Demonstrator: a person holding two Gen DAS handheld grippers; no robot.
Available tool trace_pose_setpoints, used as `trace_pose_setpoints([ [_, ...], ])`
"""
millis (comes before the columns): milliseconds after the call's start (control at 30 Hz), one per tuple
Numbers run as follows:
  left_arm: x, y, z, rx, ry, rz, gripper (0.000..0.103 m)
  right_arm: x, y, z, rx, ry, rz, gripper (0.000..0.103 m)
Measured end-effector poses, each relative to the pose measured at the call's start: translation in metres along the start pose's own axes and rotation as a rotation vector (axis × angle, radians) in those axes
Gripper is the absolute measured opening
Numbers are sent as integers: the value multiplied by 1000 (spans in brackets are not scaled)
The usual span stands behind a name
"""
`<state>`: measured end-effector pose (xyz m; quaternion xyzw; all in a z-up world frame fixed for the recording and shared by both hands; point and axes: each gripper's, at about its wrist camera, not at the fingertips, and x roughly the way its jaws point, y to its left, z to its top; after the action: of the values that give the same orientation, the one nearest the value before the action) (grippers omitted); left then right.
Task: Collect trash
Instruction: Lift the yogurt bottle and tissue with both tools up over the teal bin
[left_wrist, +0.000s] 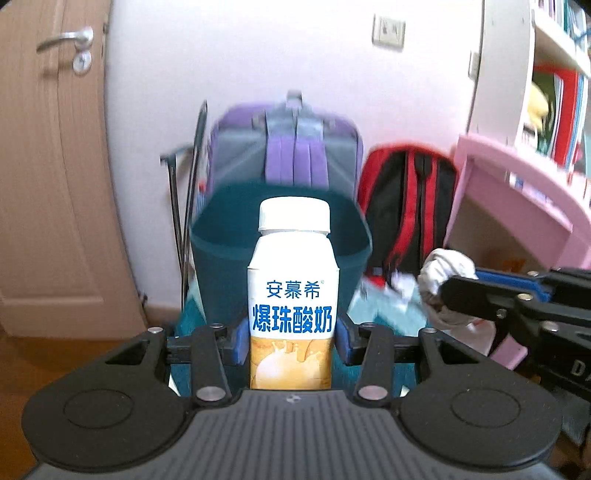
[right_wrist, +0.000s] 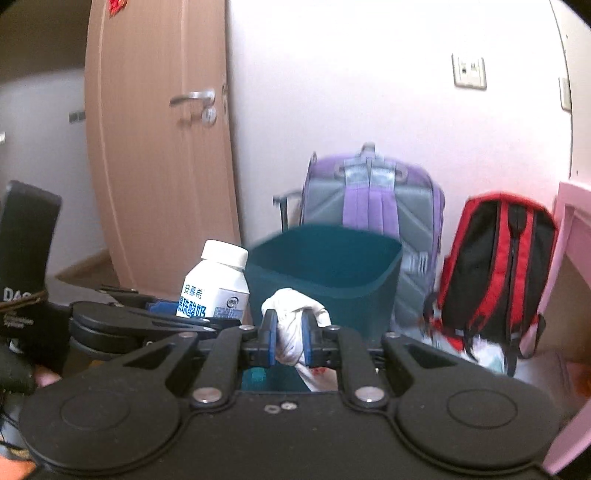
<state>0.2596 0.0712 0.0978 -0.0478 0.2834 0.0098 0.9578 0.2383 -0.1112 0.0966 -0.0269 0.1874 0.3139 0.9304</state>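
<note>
My left gripper (left_wrist: 292, 339) is shut on a white yogurt bottle (left_wrist: 293, 291) with blue lettering, held upright; the same bottle (right_wrist: 218, 286) shows at the left of the right wrist view. My right gripper (right_wrist: 287, 334) is shut on a crumpled white tissue (right_wrist: 293, 325), and it appears at the right of the left wrist view (left_wrist: 448, 295) with the tissue (left_wrist: 445, 269) in its tips. A dark teal bin (left_wrist: 280, 236) stands open just beyond both grippers (right_wrist: 325, 273).
A purple and grey backpack (right_wrist: 373, 195) and a red and black backpack (right_wrist: 496, 266) lean against the wall behind the bin. A wooden door (right_wrist: 159, 147) is at the left, pink furniture (left_wrist: 517, 206) at the right. Scraps of paper (left_wrist: 399, 291) lie by the red backpack.
</note>
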Motion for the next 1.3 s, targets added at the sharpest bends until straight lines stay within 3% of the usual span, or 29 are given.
trace_pose_setpoints([
  [233, 8, 5, 64, -2, -76, 3, 44, 32, -21, 54, 155, -93, 53, 13],
  [500, 50, 17, 103, 9, -74, 26, 44, 85, -42, 88, 290, -161, 91, 13],
  [933, 152, 35, 94, 39, 61, 52, 44, 188, -78, 52, 373, 18, 5, 13],
  [1300, 199, 24, 78, 110, 174, 30, 44, 218, -90, 25, 384, 164, -70, 17],
])
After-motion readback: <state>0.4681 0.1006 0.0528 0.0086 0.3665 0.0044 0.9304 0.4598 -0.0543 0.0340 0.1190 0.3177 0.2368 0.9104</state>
